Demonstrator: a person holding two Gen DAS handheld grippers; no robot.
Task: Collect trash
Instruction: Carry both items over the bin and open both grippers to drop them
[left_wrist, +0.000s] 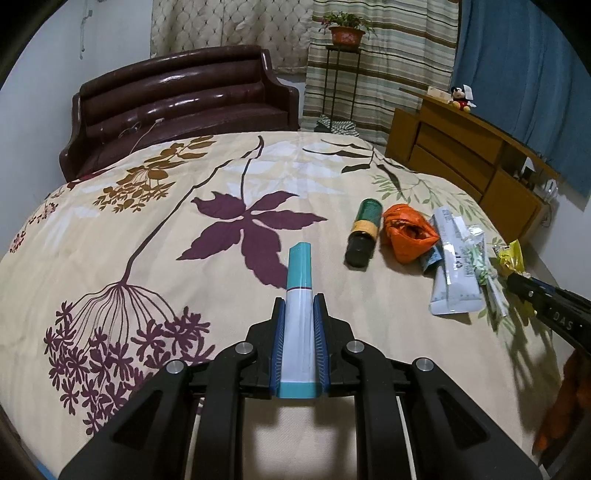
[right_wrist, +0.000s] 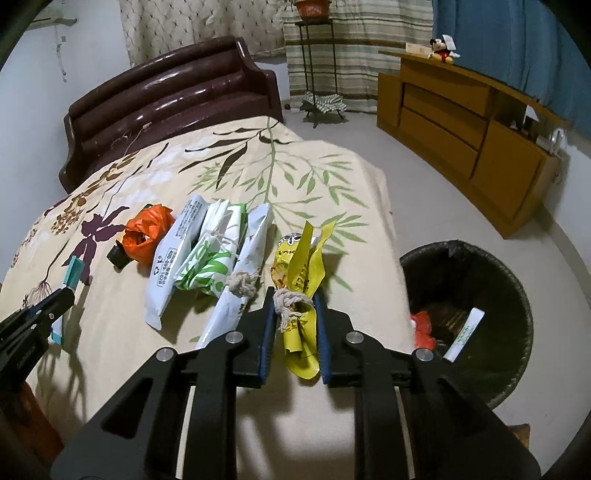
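Note:
My left gripper is shut on a white and teal tube just above the flowered bedspread. My right gripper is shut on a crumpled yellow wrapper tied with string, near the bed's right edge. The right gripper also shows at the right of the left wrist view, as a black arm with the yellow wrapper at its tip. On the bed lie a dark green bottle, an orange bag, white pouches and a green and white wrapper.
A black-lined bin stands on the floor right of the bed, with a red scrap and a white packet inside. A dark red headboard is at the far end. A wooden dresser and a plant stand line the far wall.

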